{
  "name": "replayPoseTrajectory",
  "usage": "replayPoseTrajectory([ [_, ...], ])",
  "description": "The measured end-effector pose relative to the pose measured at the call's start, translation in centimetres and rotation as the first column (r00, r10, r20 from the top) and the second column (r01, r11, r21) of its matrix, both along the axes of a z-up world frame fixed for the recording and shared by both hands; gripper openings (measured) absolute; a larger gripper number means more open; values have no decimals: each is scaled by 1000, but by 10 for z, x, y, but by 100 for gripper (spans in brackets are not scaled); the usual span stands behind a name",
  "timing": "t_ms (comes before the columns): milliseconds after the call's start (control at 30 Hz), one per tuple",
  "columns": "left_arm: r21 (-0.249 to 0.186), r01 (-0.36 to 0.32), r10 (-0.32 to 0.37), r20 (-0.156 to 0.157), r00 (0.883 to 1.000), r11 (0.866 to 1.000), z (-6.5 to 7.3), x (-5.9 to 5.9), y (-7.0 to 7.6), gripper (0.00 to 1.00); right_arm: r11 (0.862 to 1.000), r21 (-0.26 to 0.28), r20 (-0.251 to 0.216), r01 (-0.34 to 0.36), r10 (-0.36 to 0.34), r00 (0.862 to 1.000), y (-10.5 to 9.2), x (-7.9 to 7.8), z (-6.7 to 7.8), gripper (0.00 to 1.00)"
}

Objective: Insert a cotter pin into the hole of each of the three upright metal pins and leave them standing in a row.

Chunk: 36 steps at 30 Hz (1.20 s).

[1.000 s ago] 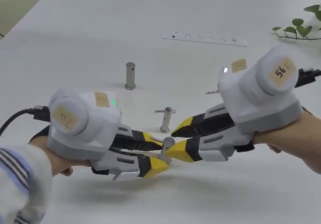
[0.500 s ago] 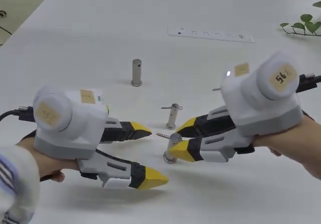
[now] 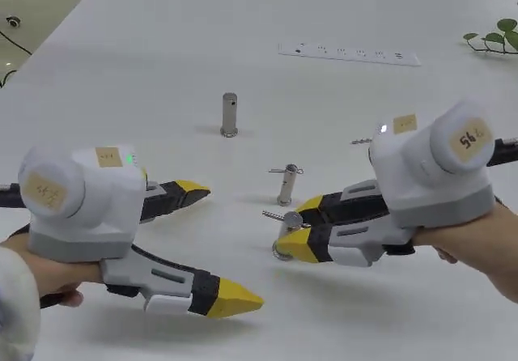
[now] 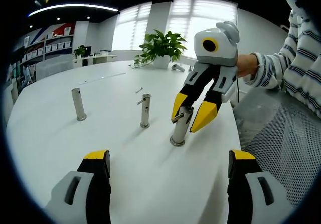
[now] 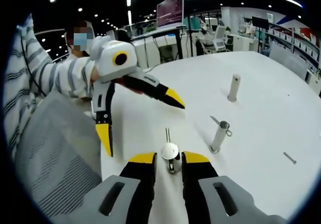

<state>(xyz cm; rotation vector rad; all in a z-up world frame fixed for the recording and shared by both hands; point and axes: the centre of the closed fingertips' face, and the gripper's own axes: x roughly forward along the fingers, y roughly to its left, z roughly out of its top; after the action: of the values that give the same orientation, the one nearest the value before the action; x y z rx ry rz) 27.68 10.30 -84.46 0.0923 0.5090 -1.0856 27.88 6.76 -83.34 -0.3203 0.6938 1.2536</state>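
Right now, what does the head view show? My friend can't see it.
The right white-and-yellow gripper clamps the nearest silver metal pin, cotter pin through it, on a white table. The left gripper hangs open; two more upright pins stand behind.

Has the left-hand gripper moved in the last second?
Yes. The left gripper has drawn back leftward, away from the nearest pin, jaws open; the right gripper grips that pin.

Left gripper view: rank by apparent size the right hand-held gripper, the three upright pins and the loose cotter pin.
1. The right hand-held gripper.
2. The gripped pin: slightly the largest pin, but nearest the camera.
3. The middle pin and far pin: alike, unranked.
4. The loose cotter pin.
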Motion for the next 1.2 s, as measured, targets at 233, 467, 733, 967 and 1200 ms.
replayPoseTrajectory([
  [233,3,-26,26,9,1000,1000,0,3,3,99,1000,20,25,-10,10,1000,3,1,-1,20],
  [467,-20,-52,52,12,999,998,7,8,5,97,999,50,31,14,-15,999,4,5,-1,18],
  [733,-12,-58,58,10,998,998,9,7,7,98,999,44,83,-17,14,996,3,6,0,16],
  [967,0,-70,70,15,997,998,11,8,9,99,996,2,110,-94,93,990,0,7,0,14],
  [1200,24,-81,81,-8,997,996,6,3,13,99,987,-28,137,-160,162,977,-13,9,2,13],
])
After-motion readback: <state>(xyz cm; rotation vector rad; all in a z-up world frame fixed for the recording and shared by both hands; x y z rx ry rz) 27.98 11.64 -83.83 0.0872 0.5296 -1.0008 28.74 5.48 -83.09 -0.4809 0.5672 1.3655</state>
